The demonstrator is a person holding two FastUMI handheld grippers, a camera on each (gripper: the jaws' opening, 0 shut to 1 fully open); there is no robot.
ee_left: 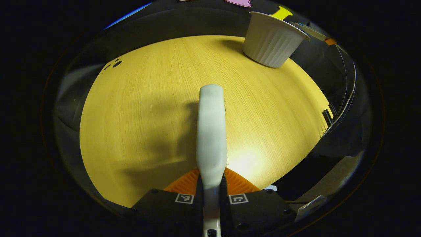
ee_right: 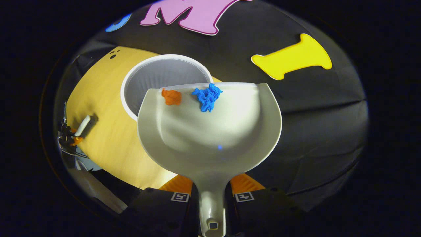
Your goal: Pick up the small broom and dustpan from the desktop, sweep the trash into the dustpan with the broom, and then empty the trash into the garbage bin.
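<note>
My left gripper (ee_left: pixel 211 186) is shut on the small white broom (ee_left: pixel 211 131), which sticks out forward above the wooden desktop (ee_left: pixel 138 115). The white ribbed garbage bin (ee_left: pixel 271 41) stands at the far right of that view. My right gripper (ee_right: pixel 211 191) is shut on the handle of the white dustpan (ee_right: pixel 210 131). The pan is held over the rim of the garbage bin (ee_right: pixel 154 75), its front lip toward the bin's mouth. An orange scrap (ee_right: pixel 171 96) and a blue scrap (ee_right: pixel 207 95) lie at the pan's front edge. The left gripper with the broom (ee_right: pixel 81 126) shows far left.
The desktop (ee_right: pixel 102 131) ends at a dark booth wall behind the bin. Small dark marks (ee_left: pixel 113 64) sit near the desk's far left corner. Dark equipment and cables (ee_left: pixel 342 98) stand along the desk's right edge in the left gripper view.
</note>
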